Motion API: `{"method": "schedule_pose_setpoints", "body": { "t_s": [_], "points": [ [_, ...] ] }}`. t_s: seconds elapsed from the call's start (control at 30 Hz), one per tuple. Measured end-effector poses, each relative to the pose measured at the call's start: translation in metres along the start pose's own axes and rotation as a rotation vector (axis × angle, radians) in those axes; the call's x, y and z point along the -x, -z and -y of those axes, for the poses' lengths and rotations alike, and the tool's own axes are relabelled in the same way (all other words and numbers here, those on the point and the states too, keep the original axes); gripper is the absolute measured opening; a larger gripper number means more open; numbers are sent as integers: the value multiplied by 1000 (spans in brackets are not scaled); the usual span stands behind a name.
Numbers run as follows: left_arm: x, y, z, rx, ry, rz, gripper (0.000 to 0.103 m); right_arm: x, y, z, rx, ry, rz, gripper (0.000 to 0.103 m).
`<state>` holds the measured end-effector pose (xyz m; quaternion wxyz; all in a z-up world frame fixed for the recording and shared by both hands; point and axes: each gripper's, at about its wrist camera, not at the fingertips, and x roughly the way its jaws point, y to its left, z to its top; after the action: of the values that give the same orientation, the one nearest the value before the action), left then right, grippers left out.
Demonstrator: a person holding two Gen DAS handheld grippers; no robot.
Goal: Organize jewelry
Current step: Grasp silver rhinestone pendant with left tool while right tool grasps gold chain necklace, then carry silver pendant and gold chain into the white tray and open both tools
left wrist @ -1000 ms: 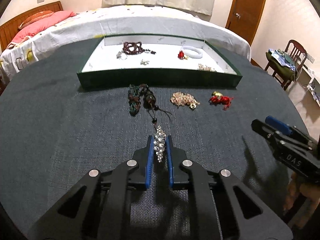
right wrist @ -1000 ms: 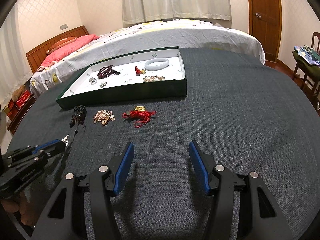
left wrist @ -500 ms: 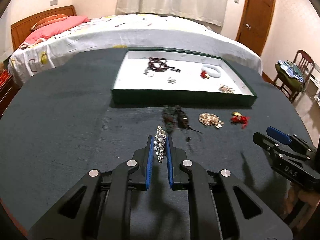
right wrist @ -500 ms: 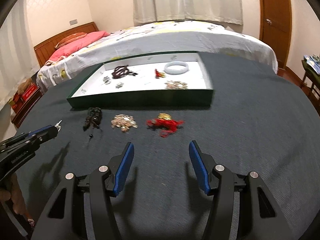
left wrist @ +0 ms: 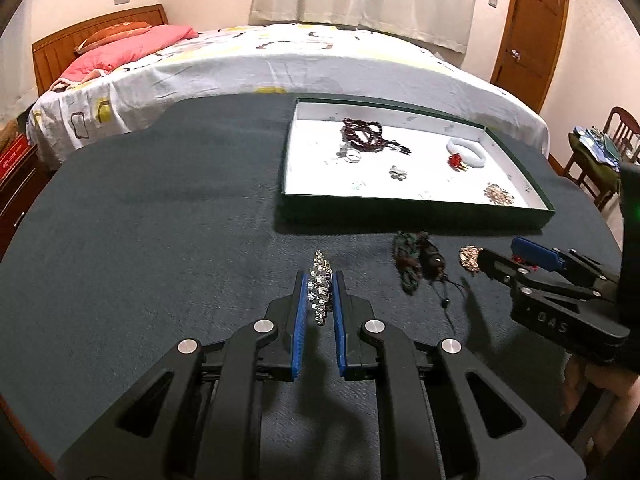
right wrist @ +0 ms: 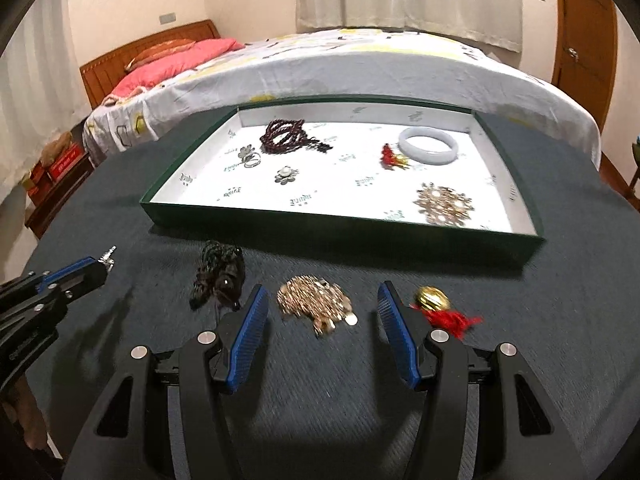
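Observation:
My left gripper (left wrist: 319,280) is shut on a crystal brooch (left wrist: 320,288) and holds it above the dark table, left of the green tray (left wrist: 416,210). It also shows at the left of the right wrist view (right wrist: 102,266). My right gripper (right wrist: 320,300) is open, its fingers on either side of a gold coin piece (right wrist: 316,302) on the table. A dark beaded necklace (right wrist: 220,276) lies to its left, a red tassel charm (right wrist: 444,312) to its right. The tray (right wrist: 344,222) holds a white bangle (right wrist: 428,146), dark red beads (right wrist: 288,136) and several small pieces.
A bed (left wrist: 280,64) stands just behind the table. A wooden door (left wrist: 528,28) and a chair (left wrist: 600,148) with clothes are at the right. The right gripper (left wrist: 532,268) shows at the right of the left wrist view, over the gold piece.
My left gripper lifted the crystal brooch and carried it left, away from the dark necklace. My right gripper moved forward and down to straddle the gold coin piece.

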<state>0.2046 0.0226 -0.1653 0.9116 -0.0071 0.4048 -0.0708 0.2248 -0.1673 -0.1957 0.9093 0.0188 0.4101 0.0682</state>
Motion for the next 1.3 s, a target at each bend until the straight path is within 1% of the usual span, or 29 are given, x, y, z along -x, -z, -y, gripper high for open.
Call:
{"method": "schedule_pose_setpoints", "body": {
  "t_s": [0.17,0.27,0.33,0.37,0.4,0.43,0.47,0.57,0.73,0.9,1.3],
  "points": [
    [-4,-1,-6,10,-6,-5,12,-16,-2,-4,18,33,-46,56],
    [-6,0,-8,16,-12,-11,12,-16,-2,-7,45,51,-49,56],
    [-7,0,-11,24,-16,-14,12,-16,-1,-7,51,57,-49,54],
    [-7,0,-12,26,-18,-14,12,-16,-1,-7,52,55,-48,50],
    [-7,0,-13,27,-20,-13,12,-15,0,-7,53,49,-45,41],
    [-7,0,-13,29,-21,-13,12,-14,0,-7,57,40,-43,36],
    [-7,0,-13,29,-22,-13,12,-14,1,-8,60,32,-43,27],
    [-7,0,-13,29,-23,-13,12,-13,2,-8,56,18,-40,18],
    [-5,0,-12,27,-23,-5,12,-5,1,-2,25,-15,-18,14],
    [-1,-2,-11,28,-19,6,12,12,-2,-2,10,-32,27,13],
    [16,-15,-2,25,12,53,12,56,-27,6,-14,-55,144,13]
  ]
}}
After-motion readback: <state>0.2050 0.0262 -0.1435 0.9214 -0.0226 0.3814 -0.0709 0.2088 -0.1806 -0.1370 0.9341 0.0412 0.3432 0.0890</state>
